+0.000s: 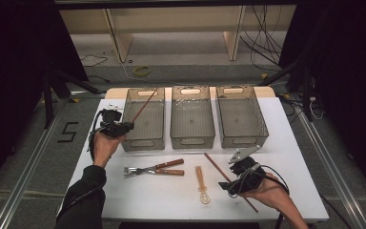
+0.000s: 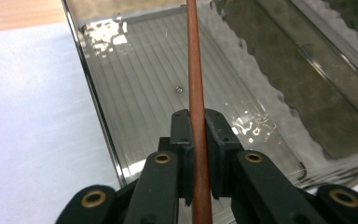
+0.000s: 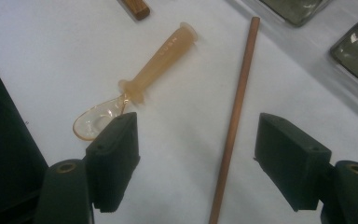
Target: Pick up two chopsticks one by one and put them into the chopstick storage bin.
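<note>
Now left tongs clamp a chopstick over the bin; right tongs gape apart.

bins behind | cutlery left | spoon centre | chopstick right

My white table, three clear grey bins in a row along its far side, nearer me a wooden-handled fork and knife lying together, an amber plastic spoon, one brown chopstick lying diagonally
</note>
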A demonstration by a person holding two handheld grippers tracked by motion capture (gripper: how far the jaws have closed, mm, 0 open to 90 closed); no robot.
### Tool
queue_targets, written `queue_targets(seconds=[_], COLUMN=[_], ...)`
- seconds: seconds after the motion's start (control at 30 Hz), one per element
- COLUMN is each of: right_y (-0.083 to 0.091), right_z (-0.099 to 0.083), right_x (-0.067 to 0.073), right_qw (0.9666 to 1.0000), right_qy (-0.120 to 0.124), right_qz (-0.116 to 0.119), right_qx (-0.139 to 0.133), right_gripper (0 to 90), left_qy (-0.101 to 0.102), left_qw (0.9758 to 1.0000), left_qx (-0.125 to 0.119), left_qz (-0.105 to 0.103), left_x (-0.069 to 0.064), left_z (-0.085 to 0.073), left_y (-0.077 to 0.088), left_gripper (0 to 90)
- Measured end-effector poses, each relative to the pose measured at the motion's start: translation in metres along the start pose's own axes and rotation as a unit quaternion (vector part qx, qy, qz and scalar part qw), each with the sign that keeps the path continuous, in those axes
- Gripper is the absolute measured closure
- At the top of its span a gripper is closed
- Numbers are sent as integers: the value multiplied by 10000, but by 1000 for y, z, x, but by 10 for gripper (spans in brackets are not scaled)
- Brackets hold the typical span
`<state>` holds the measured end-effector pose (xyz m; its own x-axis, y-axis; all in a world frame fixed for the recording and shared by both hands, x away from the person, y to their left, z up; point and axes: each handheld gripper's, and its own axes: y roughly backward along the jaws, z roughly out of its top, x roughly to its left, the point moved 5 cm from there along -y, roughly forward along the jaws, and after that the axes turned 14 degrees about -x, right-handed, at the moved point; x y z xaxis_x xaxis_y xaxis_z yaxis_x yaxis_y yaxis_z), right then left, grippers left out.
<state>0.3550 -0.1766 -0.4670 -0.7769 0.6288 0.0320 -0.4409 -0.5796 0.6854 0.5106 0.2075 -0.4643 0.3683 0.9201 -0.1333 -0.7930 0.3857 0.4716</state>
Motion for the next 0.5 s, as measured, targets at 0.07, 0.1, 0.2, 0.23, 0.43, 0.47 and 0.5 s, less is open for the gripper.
queue_targets(seconds=[0.07, 0.1, 0.2, 0.23, 0.43, 0.47, 0.5], right_y=[0, 0, 1, 1, 4, 4, 3], right_z=[0, 0, 0, 0, 0, -1, -2], right_x=[0, 0, 0, -1, -6, -8, -9], right_qw=[10000, 10000, 10000, 10000, 9999, 9998, 9997], right_qy=[-6, -19, -18, -23, -124, -135, -147], right_qz=[11, 20, 21, 0, -86, -108, -152], right_qx=[8, 9, 16, 8, 63, 93, 145], right_gripper=[311, 310, 311, 310, 323, 334, 344], left_qy=[96, 96, 142, 161, 287, 264, 242], left_qw=[9999, 9999, 9999, 9999, 9970, 9948, 9936], left_qx=[104, 104, 9, -34, -409, -551, -623], left_qz=[33, 33, 5, -21, -597, -818, -906], left_x=[1, 1, -1, -2, -21, -30, -34], left_z=[-1, -1, 2, 3, 8, 7, 6], left_y=[-3, -3, -1, 1, 23, 31, 34], left_gripper=[746, 664, 513, 474, 319, 304, 292])
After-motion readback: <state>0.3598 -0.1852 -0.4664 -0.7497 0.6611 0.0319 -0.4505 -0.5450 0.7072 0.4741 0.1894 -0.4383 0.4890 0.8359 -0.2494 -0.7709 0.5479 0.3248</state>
